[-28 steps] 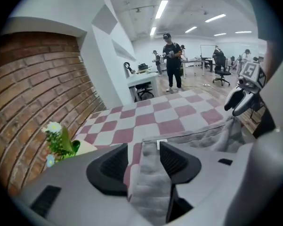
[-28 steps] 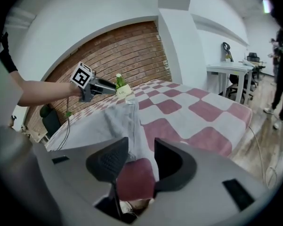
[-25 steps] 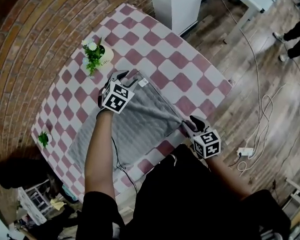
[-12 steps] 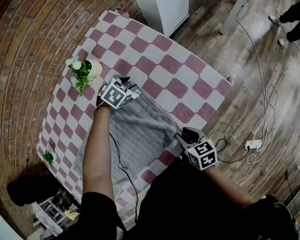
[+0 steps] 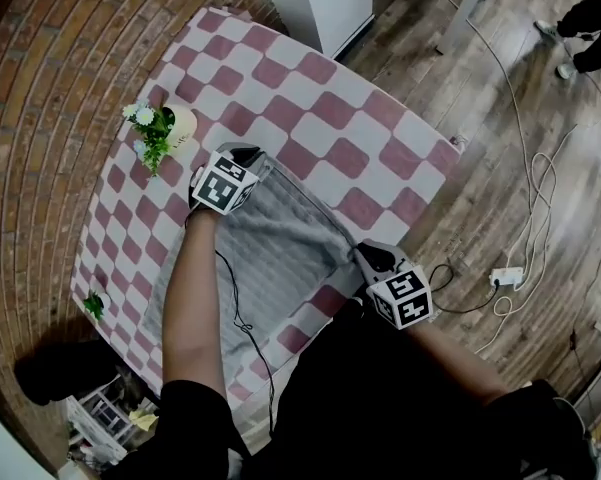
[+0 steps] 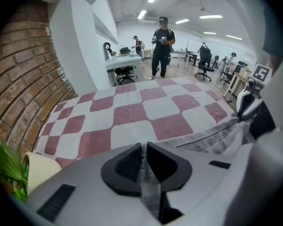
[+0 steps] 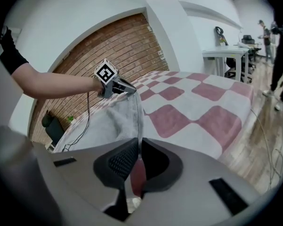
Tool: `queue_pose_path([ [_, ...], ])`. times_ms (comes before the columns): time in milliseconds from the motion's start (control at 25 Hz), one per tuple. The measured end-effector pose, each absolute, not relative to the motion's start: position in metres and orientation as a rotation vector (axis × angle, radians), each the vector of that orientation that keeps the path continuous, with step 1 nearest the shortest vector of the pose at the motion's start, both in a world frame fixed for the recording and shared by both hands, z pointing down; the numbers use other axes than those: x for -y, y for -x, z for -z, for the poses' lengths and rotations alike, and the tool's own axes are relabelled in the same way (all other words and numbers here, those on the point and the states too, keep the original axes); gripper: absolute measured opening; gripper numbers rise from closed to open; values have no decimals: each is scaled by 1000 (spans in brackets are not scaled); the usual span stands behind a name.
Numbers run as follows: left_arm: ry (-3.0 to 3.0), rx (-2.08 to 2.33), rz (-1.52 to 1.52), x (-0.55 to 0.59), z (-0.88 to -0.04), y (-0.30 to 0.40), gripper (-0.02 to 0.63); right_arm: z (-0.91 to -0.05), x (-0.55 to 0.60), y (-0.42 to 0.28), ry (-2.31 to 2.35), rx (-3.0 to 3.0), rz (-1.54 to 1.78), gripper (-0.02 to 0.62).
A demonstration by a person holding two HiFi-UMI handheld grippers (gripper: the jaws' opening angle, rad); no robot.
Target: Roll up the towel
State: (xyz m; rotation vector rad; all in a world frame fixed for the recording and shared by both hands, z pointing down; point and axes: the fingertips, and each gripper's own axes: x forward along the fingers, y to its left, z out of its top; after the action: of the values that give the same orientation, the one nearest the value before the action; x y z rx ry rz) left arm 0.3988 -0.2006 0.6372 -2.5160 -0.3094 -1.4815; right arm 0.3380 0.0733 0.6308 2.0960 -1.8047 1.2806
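Grey towel lies spread flat on the checked surface, partly under your arms. Your left gripper has just been closing and now pinches one corner of the edge that faces the bare half of the surface, with a fold of textured cloth between the pads. Your right gripper has just been closing too, its jaws nearly together on the thin hem at the other corner. The towel looks soft, light and limp, so it will likely sag between the two holds. The corners suit; keep that edge taut so the first turn goes over evenly. A potted plant stands near the left corner.
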Motion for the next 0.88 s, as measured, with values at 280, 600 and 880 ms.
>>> queue_pose_path([
  [280,2673,173,1166,206,-565,-399,37,-585,-74,-372,-2140,1836,-957,13],
  [600,2775,11,1002,232,-491,-334,37,-528,-43,-318,-1971,2130,-774,8],
  [880,2752,-124,1045,260,-462,-197,37,-491,-10,-198,-1723,2399,-675,8],
])
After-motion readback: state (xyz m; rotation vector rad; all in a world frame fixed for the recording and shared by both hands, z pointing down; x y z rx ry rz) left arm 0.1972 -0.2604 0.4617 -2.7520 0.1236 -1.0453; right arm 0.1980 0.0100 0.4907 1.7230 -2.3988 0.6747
